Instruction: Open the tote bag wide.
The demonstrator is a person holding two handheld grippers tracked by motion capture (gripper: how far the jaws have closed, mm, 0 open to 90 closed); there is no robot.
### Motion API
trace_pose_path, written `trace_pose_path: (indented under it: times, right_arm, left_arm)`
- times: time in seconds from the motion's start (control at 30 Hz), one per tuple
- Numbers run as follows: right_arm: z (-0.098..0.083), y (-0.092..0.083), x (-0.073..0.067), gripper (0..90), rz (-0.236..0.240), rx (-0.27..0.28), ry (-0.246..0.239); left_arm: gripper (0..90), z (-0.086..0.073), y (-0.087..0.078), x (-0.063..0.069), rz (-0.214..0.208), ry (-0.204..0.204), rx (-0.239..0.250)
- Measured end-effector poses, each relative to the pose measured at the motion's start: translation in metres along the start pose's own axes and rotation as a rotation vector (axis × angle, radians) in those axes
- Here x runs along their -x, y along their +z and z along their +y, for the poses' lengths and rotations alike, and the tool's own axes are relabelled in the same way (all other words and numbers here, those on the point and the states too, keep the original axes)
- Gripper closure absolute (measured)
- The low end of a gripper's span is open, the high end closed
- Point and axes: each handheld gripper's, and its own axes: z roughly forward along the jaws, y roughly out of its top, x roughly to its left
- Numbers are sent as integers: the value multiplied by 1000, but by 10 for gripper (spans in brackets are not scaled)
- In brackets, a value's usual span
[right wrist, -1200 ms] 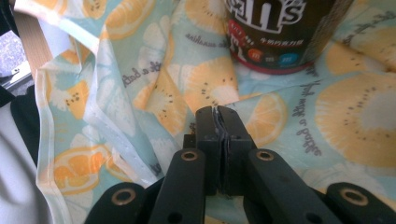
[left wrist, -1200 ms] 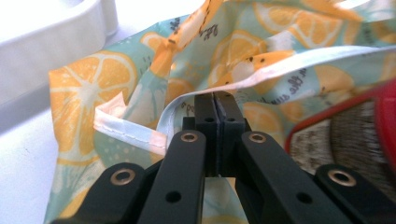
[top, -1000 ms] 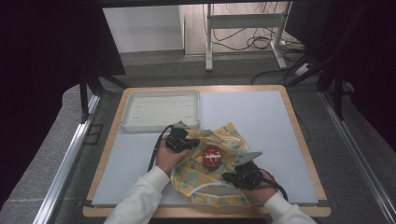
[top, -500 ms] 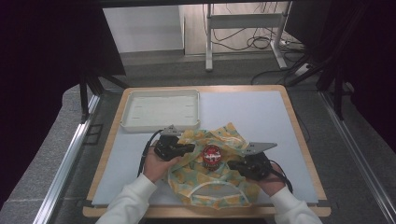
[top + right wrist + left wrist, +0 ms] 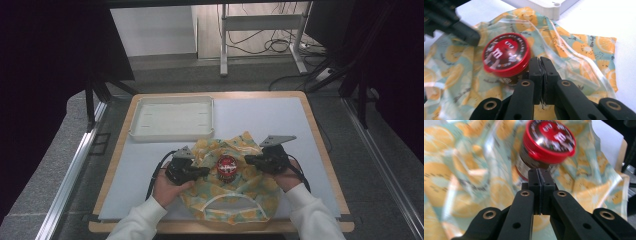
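High view | 2 grippers closed (jaws together) beside red-lidded can [image 5: 226, 167]

The bag [image 5: 235, 192] is pale teal with a print of yellow-orange citrus slices and small dark lettering; its handle is see-through. On the bag stands a can [image 5: 226, 167] with a bright red lid that bears a dark brown round label, white letters and a red cartoon figure; its body below the lid is dark brown. Left and right of the can, the left gripper [image 5: 202, 171] and the right gripper [image 5: 248, 159] are black with brass-coloured rivets. Beyond the bag, the tray [image 5: 172, 119] is plain off-white. The table [image 5: 260, 115] under the bag is pale blue-white with a light wood edge. The sleeves [image 5: 137, 222] are white.
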Motion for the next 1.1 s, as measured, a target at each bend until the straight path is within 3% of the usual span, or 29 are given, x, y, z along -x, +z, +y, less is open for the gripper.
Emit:
trace_pose_path:
  times: [0.27,0.47,0.73,0.87,1.07,1.1]
  right_arm:
    - [2,23,13,873,-12,-38,32]
    - [2,41,20,873,-7,-78,58]
    - [-7,35,7,873,19,-123,19]
    - [-7,40,7,873,15,-135,17]
    - [1,59,31,884,-20,-143,61]
    - [4,65,42,889,-30,-138,85]
  left_arm:
    - [900,-13,13,4,-31,6,-64]
    - [900,-14,17,5,-27,11,-78]
    - [900,-15,18,3,-24,11,-83]
    - [900,-15,20,5,-31,11,-89]
    - [900,-19,26,8,-49,14,-122]
    - [900,-20,27,8,-52,17,-127]
